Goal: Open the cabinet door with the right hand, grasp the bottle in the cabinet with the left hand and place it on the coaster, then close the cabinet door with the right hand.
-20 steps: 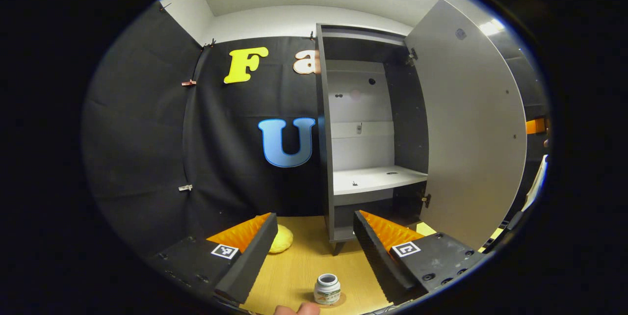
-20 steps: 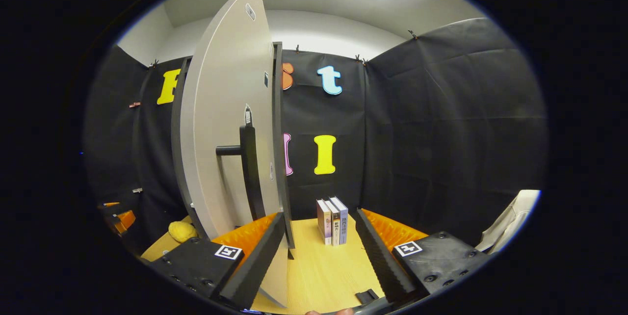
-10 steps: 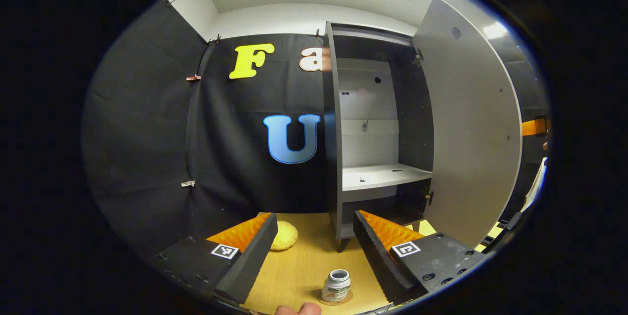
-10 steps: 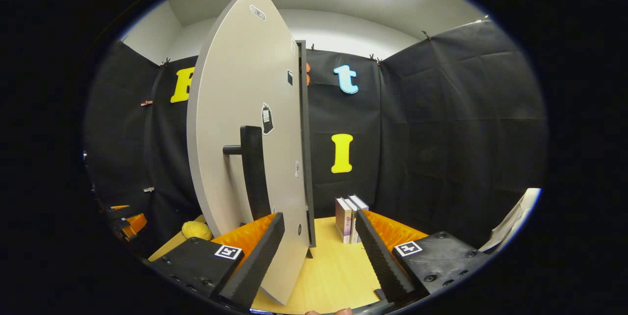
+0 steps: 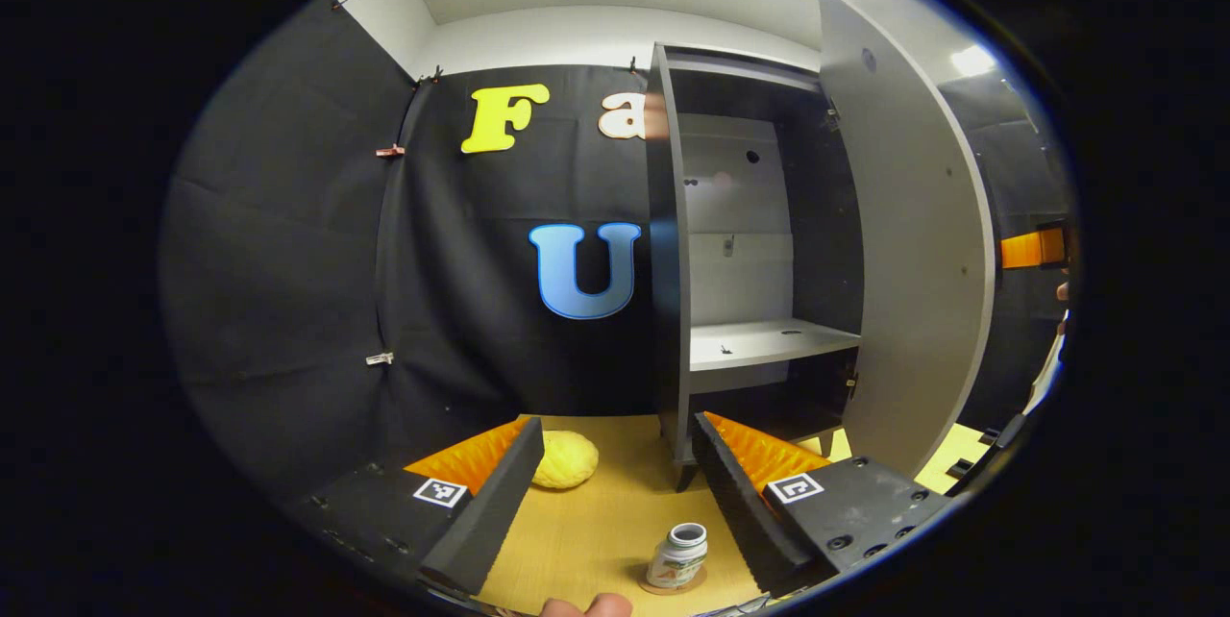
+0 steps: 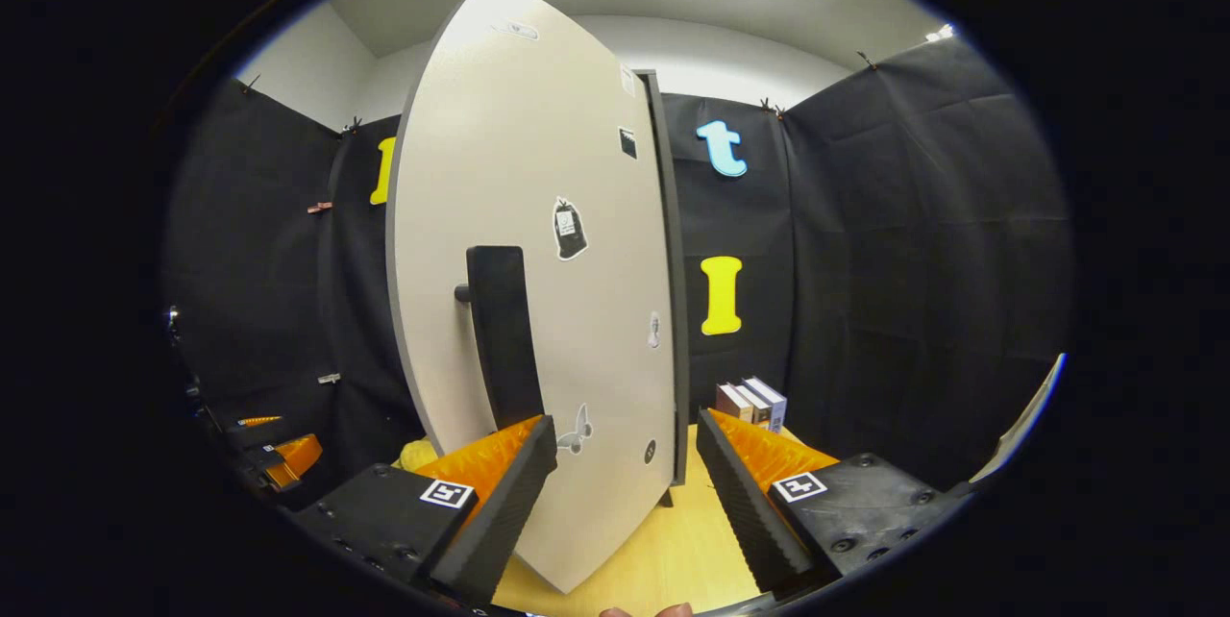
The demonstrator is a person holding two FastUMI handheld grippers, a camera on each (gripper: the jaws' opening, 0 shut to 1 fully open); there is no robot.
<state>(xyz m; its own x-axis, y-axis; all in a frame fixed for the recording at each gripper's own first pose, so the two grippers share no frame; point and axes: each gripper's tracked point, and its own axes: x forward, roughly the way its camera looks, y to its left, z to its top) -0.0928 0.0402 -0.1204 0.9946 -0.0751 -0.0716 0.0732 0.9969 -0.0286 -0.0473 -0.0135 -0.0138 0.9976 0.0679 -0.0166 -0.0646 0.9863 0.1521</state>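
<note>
— Where the bottle point(image 5: 678, 555) stands, what lies about it?
— Item one: bottle, small, white, upright on the coaster point(image 5: 673, 584), on the wooden table point(image 5: 596, 530). It sits low between the fingers of the left gripper point(image 5: 615, 492), nearer the right-hand finger, touching neither. It is well in front of the cabinet point(image 5: 740, 252).

— While we are at the cabinet, its condition?
— Item two: cabinet, dark frame, pale back wall, one pale shelf point(image 5: 769, 343) with nothing standing on it. Cabinet door point(image 5: 913, 242) part open, hinged on the cabinet's right side. In the right gripper view the door's outer face point(image 6: 538, 290) carries a dark upright handle point(image 6: 502, 348) and a few small stickers.

— And the surroundings?
— Item three: yellow lumpy object point(image 5: 565, 460) on the table left of the cabinet. Books point(image 6: 752, 403) standing upright on the table right of the cabinet. Black cloth walls, white ceiling with strip lights.

— The tools?
— Item four: left gripper, fingers spread wide, holding nothing, touching nothing. Item five: right gripper point(image 6: 625, 502), fingers spread wide, nothing between them; its left finger point(image 6: 500, 502) lies just before the door's lower face below the handle, contact not determinable. The right gripper also appears past the door's far edge in the left gripper view point(image 5: 1033, 250).
</note>
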